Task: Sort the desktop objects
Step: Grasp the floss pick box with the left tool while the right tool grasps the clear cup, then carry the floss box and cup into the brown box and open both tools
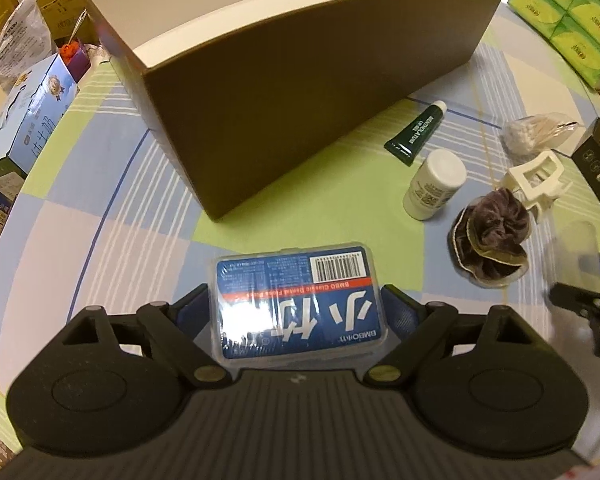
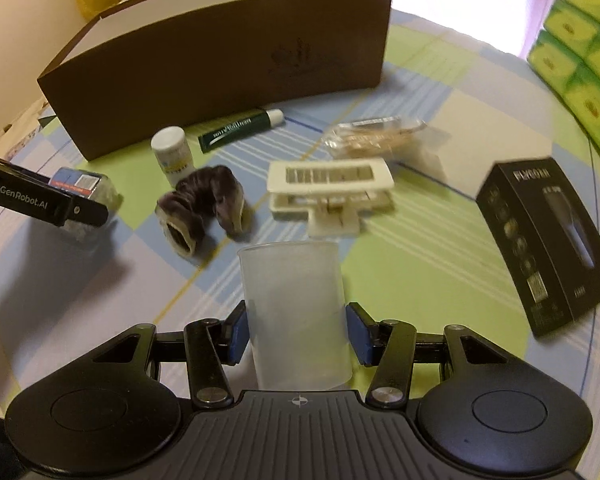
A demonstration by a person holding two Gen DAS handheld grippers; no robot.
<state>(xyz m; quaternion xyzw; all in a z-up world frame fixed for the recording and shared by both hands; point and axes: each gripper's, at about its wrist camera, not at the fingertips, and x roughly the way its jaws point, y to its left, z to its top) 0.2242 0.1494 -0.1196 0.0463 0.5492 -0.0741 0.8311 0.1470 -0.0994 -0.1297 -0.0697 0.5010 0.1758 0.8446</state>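
Observation:
My left gripper [image 1: 298,296] is shut on a clear plastic dental floss box [image 1: 296,304] with a blue label, held just above the checked tablecloth in front of the brown open box [image 1: 260,120]. In the right wrist view the same gripper [image 2: 44,200] and floss box [image 2: 76,182] show at the left. My right gripper [image 2: 298,332] is shut on a translucent plastic cup [image 2: 296,300], its blue pads [image 2: 238,332] pressed on both sides. On the cloth lie a green tube [image 2: 240,128], a white bottle [image 2: 172,156], a brown scrunchie [image 2: 204,208] and a white hair claw [image 2: 332,192].
A clear bag of small items [image 2: 380,136] lies beyond the claw. A black product box [image 2: 548,240] lies at the right. Green tissue packs [image 2: 580,48] are stacked at the far right. A blue carton [image 1: 32,112] and bags crowd the table's left edge.

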